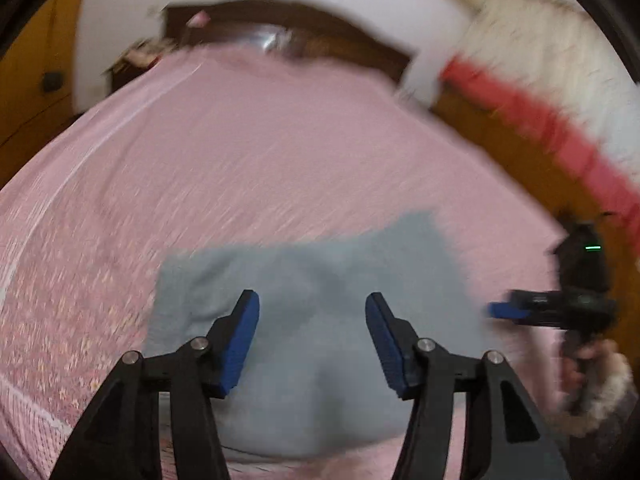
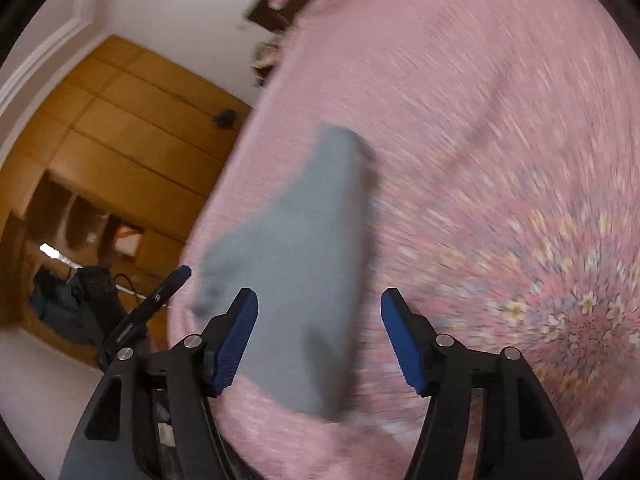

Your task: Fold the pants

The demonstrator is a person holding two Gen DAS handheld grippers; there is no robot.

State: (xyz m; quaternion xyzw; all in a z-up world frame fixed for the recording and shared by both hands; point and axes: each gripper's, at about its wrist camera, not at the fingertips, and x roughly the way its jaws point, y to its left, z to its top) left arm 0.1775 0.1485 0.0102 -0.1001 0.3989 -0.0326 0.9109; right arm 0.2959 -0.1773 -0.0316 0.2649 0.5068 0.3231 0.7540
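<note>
The grey-blue pants [image 1: 312, 320] lie folded into a compact bundle on the pink bedspread [image 1: 260, 152]. My left gripper [image 1: 312, 304] hovers over the bundle, open and empty. The right gripper [image 1: 508, 312] shows at the right of the left wrist view, beside the bundle's right edge. In the right wrist view the pants [image 2: 296, 264] stretch ahead and my right gripper [image 2: 320, 300] is open and empty above their near end. The left gripper [image 2: 160, 296] shows at the left there. Both views are motion-blurred.
The bedspread [image 2: 480, 160] has a floral pattern. A dark headboard [image 1: 280, 20] is at the far end. Wooden wardrobes [image 2: 120, 140] stand beside the bed. A red and white cloth [image 1: 540, 120] hangs at the right.
</note>
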